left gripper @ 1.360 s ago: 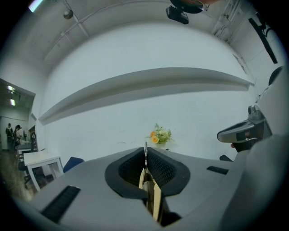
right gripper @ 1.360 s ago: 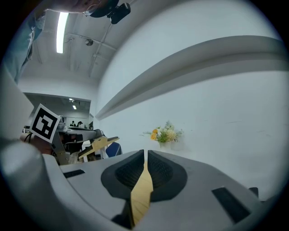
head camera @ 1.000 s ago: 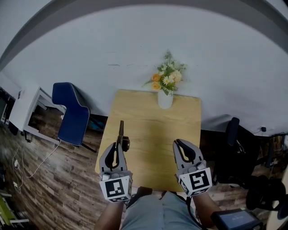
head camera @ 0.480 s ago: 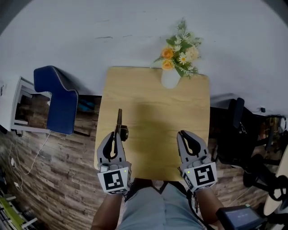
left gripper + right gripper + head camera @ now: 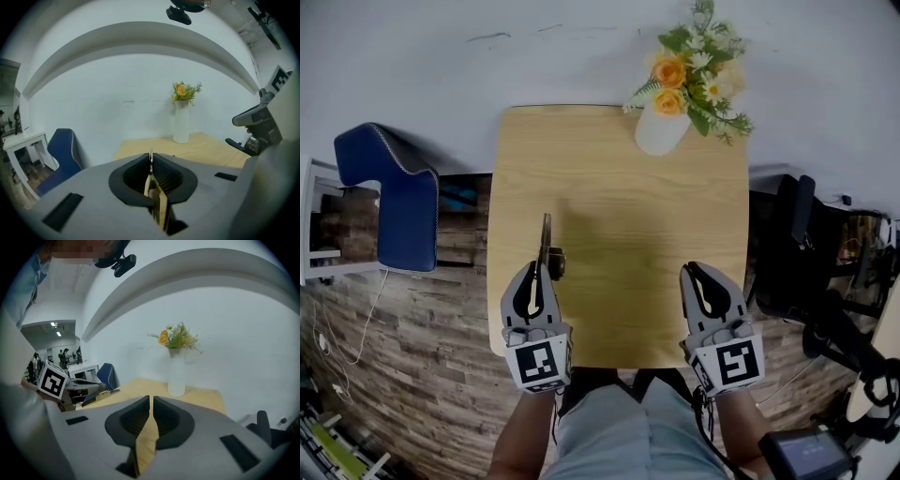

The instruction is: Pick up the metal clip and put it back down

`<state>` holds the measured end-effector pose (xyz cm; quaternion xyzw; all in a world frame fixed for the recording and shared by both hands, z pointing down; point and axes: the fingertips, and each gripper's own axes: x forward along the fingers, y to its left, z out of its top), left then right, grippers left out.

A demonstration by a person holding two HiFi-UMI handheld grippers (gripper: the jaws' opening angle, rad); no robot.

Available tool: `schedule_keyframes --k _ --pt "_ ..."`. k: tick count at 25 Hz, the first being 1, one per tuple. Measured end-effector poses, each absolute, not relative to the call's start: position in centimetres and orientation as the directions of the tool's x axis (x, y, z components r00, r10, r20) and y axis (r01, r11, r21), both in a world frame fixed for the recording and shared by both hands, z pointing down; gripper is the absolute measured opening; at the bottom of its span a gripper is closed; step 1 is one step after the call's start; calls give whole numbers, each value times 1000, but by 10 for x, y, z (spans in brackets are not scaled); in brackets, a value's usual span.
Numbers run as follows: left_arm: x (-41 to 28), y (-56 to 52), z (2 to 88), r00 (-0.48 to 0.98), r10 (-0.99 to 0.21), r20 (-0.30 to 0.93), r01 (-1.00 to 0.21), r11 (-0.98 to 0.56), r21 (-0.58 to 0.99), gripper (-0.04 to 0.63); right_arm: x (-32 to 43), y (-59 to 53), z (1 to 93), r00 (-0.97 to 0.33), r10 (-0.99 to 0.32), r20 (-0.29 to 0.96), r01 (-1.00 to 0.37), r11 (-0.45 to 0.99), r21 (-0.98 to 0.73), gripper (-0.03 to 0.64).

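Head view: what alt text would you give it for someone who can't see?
Seen from above, a person's left claw pinches a thin metal clip over a wooden table; the right claw is closed and empty. A white vase of flowers stands at the table's far edge.

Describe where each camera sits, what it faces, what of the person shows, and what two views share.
Head view: on the head, facing steeply down at the wooden table; forearms, left gripper shut on the metal clip, right gripper.
Left gripper view: on that gripper, facing along its jaws to the vase of flowers; right gripper at right.
Right gripper view: on that gripper, facing the vase past shut, empty jaws.
Shared: both gripper views show the vase.
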<state>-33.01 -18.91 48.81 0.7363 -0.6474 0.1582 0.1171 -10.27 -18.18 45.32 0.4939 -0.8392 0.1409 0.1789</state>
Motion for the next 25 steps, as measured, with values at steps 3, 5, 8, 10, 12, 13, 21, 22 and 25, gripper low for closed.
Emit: schedule_keyframes --k 3,5,8,10,12,13,21,22,25 --pt "-332 -196 504 123 -911 395 -989 -145 -25 35 -104 -185 466 -435 -774 460 -886 460 -63 54" --pt "-333 -199 515 127 -906 404 -989 -147 -19 35 -104 -187 475 -426 -771 473 -889 453 -64 54" --pt "-335 -198 530 128 -896 425 -989 -147 -12 35 -103 -187 484 -417 -766 489 -893 445 -64 54" --pt "-337 -197 538 130 -890 437 -989 -148 -8 35 -103 -186 487 -411 -764 498 -895 441 -63 54" --pt "-339 -197 546 131 -884 449 -989 -149 -5 35 -103 -186 491 -406 -762 504 -898 436 -63 54" --pt "-339 -197 549 132 -882 453 -989 -150 -6 35 -102 -186 492 -404 -762 506 -899 434 -63 54" --pt "-331 -200 549 130 -884 449 -987 -159 -28 44 -95 -187 495 -395 -762 513 -903 425 -64 54" --pt "-329 -199 547 131 -886 444 -987 -161 -30 46 -95 -187 494 -395 -764 511 -903 424 -65 54" --pt "-325 -198 545 132 -893 430 -985 -166 -43 51 -91 -188 493 -396 -766 505 -904 422 -69 54"
